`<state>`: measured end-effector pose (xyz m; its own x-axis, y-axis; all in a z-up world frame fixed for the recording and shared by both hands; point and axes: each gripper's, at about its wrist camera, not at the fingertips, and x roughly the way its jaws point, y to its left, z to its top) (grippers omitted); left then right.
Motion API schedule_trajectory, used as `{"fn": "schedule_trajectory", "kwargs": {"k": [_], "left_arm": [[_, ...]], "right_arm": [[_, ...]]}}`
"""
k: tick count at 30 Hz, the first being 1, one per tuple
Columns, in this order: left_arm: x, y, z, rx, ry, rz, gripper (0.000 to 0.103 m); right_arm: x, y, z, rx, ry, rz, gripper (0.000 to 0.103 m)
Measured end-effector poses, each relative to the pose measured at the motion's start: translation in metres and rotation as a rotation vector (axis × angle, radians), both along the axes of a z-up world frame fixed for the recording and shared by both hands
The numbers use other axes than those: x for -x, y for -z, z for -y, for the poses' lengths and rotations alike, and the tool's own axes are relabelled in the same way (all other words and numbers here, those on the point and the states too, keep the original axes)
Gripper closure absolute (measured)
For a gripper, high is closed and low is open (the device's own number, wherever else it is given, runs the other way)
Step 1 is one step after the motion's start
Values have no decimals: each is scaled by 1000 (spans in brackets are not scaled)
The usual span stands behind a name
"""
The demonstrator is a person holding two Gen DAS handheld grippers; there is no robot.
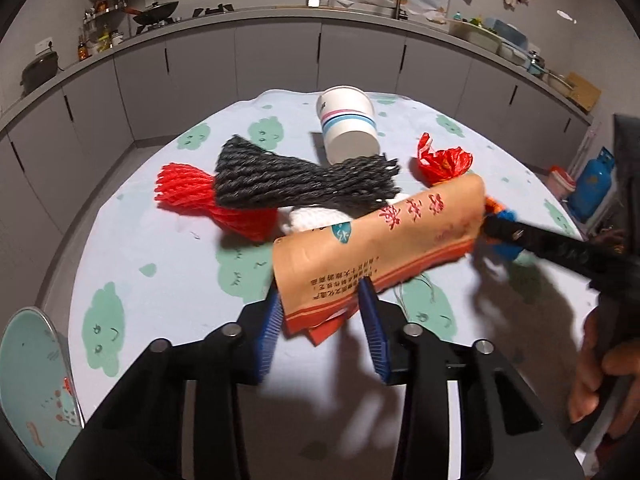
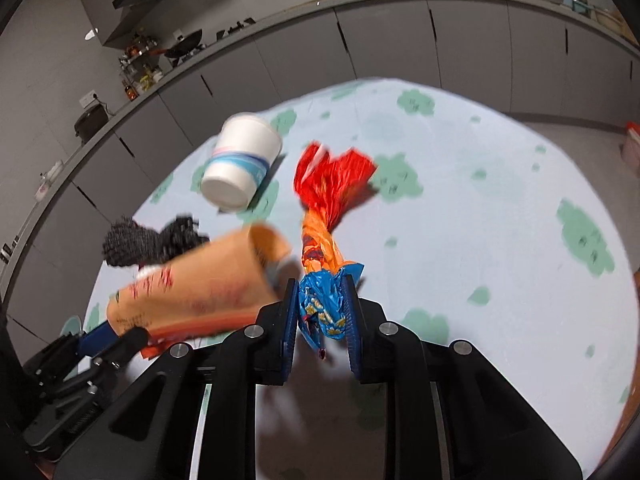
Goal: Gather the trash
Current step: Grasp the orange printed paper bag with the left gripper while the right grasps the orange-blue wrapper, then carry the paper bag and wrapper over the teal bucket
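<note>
On the counter [image 1: 132, 264] we have two pieces in hand: left gripper [image 1: 320, 312] jaws grasping the paper bag [image 1: 376, 240], right gripper [image 2: 322, 312] jaws clenched on the snack wrapper [image 2: 320, 300]; cup [image 1: 348, 128] and mesh nets [image 1: 280, 184] remain.

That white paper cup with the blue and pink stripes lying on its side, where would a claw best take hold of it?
Probably across the round wall of the white paper cup, near its middle, coming down from above. It lies tipped over on the cloud-print tablecloth, flat base towards the cameras, so both sides of the wall are free. The grey net sleeve lies close in front, so a low approach looks crowded.
</note>
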<state>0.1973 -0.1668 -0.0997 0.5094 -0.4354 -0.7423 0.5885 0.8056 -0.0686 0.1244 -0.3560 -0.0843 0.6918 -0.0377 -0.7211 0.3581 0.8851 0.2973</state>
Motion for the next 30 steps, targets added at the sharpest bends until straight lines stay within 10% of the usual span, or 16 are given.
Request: {"fn": "schedule_trajectory", "kwargs": {"k": [8,30], "left_arm": [[23,-9,0,38,52,5,94],[79,-30,-22,104,85,32,101]], "right_arm": [[10,-2,-12,3,-4,14,81],[61,-12,-27,-2,23,63,82]]}}
